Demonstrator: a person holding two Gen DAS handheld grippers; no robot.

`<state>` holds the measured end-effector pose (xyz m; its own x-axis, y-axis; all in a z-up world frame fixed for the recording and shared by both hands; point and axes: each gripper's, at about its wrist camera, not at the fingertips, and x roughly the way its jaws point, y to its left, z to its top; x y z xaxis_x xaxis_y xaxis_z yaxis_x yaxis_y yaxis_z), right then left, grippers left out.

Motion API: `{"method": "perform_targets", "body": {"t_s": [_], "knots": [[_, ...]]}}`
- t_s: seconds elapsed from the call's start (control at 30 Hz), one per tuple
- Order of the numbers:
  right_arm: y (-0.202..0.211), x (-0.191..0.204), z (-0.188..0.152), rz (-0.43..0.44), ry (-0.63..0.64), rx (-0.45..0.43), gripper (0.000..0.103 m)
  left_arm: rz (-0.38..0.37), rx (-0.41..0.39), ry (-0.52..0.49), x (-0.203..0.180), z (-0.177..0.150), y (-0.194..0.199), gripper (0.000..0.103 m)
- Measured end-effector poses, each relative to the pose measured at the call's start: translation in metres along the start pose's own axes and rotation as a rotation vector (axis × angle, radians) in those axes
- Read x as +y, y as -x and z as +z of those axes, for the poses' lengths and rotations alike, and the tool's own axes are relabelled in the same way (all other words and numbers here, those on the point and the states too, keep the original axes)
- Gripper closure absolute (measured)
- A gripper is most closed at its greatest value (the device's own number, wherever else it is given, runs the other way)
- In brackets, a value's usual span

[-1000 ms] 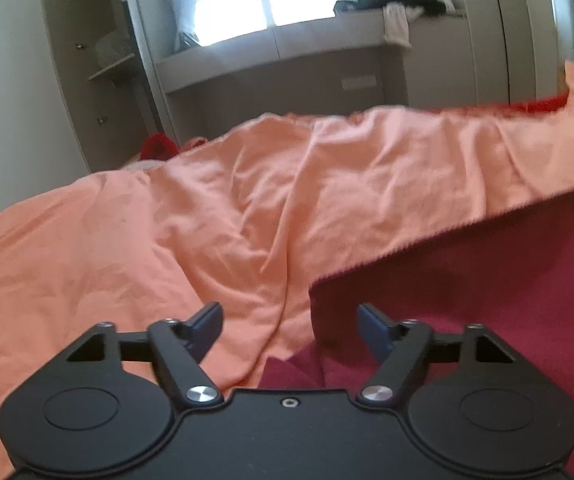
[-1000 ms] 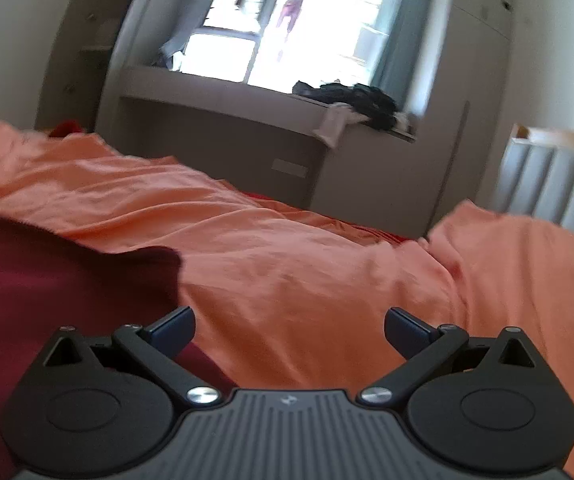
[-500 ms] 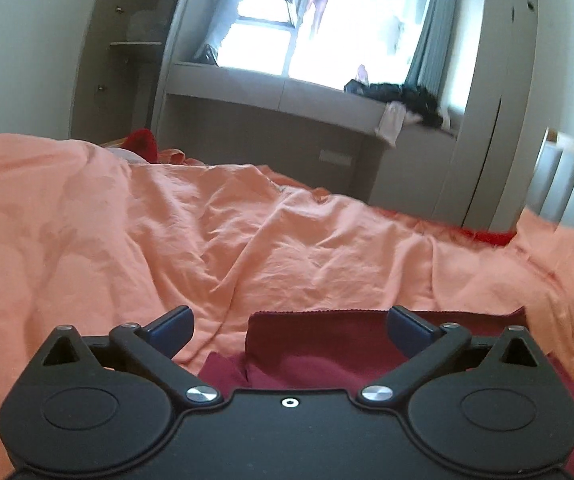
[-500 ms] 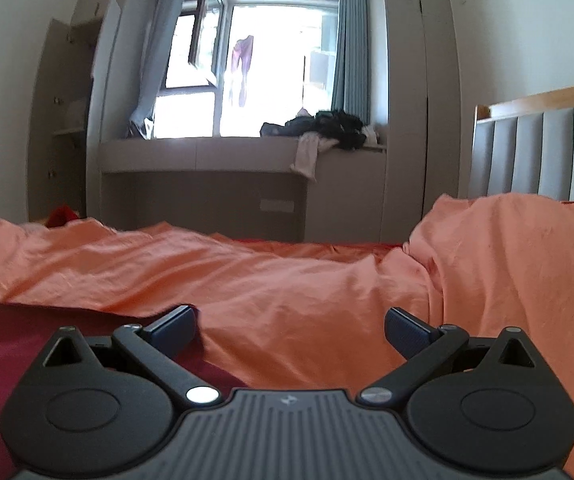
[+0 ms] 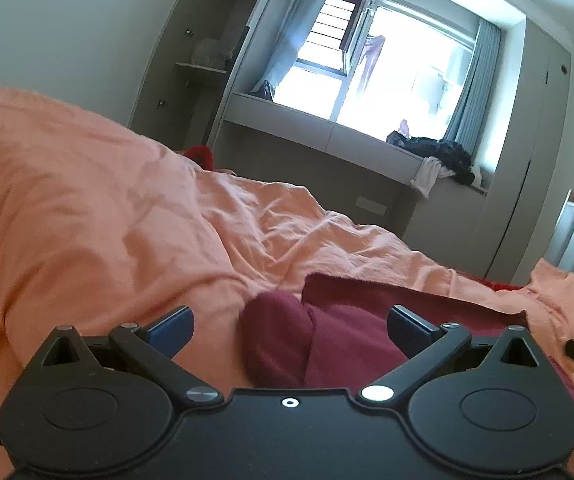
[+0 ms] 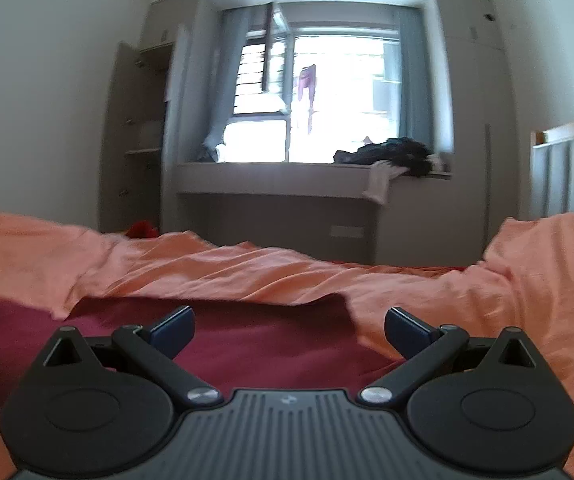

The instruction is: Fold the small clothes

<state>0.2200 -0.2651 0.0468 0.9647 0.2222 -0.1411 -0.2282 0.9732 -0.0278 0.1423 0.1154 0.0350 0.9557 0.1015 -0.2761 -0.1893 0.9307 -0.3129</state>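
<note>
We see both the left gripper (image 5: 290,326) and right gripper (image 6: 289,325) with jaws wide apart, empty, over the folded maroon cloth garment (image 5: 351,336) on the orange bedsheet (image 5: 127,216).

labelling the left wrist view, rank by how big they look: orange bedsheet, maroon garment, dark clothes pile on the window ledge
1. orange bedsheet
2. maroon garment
3. dark clothes pile, though it lies far from the camera, so its true size is unsure.

A rumpled orange bedsheet (image 6: 247,276) fills the near ground. Far off, dark clothes (image 6: 391,152) are heaped on the window ledge (image 6: 271,170), right of centre.
</note>
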Motion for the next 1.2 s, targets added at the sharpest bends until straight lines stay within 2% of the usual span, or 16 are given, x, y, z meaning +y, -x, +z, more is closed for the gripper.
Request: {"method": "perform_targets", "body": {"t_s": [0.2,0.4,0.6,0.7,0.87,1.0,1.2], "knots": [[0.003,0.026,-0.013,0.024,0.031,0.016,0.0,-0.034,0.01,0.027,0.0,-0.016,0.005,0.001],[0.005,0.045,-0.022,0.056,0.058,0.02,0.0,-0.019,0.014,0.009,-0.007,-0.024,0.002,0.001],[0.01,0.063,-0.028,0.088,0.123,-0.002,0.0,-0.044,0.061,0.022,-0.01,-0.032,-0.005,0.001],[0.01,0.072,-0.032,0.089,0.15,0.002,0.0,-0.037,0.055,0.023,-0.012,-0.036,-0.005,0.001],[0.009,0.086,-0.045,0.073,0.163,0.016,0.0,-0.035,0.045,0.019,-0.014,-0.039,-0.005,0.0],[0.012,0.097,-0.055,0.018,0.183,-0.01,0.0,-0.032,0.048,0.018,-0.015,-0.04,-0.006,0.0],[0.014,0.104,-0.059,-0.008,0.244,-0.035,0.0,-0.032,0.056,0.015,-0.015,-0.04,-0.007,0.0]]}}
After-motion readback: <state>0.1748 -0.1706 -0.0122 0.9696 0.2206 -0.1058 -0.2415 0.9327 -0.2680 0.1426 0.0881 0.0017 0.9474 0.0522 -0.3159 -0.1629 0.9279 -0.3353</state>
